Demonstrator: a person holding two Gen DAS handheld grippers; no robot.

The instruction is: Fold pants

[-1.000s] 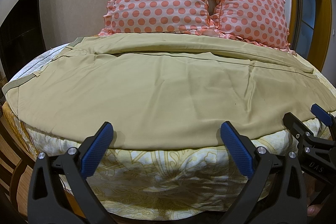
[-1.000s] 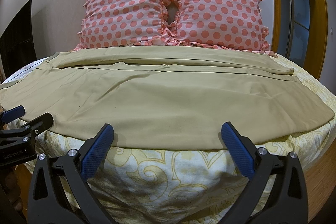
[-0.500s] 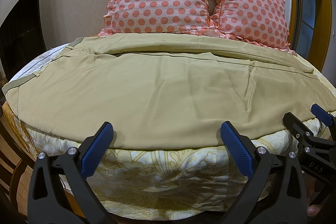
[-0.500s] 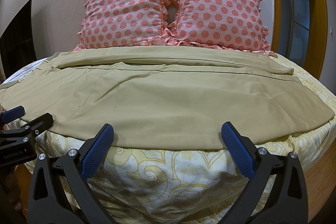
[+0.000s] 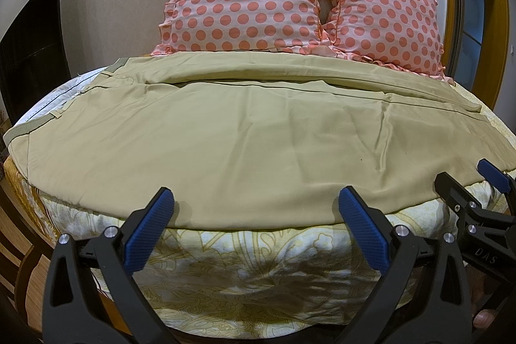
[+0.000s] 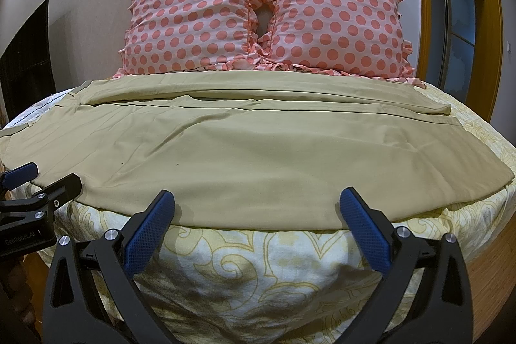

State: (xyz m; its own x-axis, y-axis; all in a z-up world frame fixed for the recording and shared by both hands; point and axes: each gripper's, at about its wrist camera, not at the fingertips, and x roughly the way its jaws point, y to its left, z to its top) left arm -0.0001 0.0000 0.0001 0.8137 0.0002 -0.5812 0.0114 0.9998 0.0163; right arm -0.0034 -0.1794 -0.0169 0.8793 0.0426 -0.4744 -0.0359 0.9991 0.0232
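Khaki pants lie spread flat across the bed, waistband at the left, legs running right; they also show in the right wrist view. My left gripper is open and empty, hovering just short of the pants' near edge. My right gripper is open and empty, also just short of that near edge. The right gripper shows at the right edge of the left wrist view. The left gripper shows at the left edge of the right wrist view.
The bed has a yellow patterned sheet hanging over its near side. Two pink polka-dot pillows stand against the wall behind the pants. A dark panel is at the left and a wooden door frame at the right.
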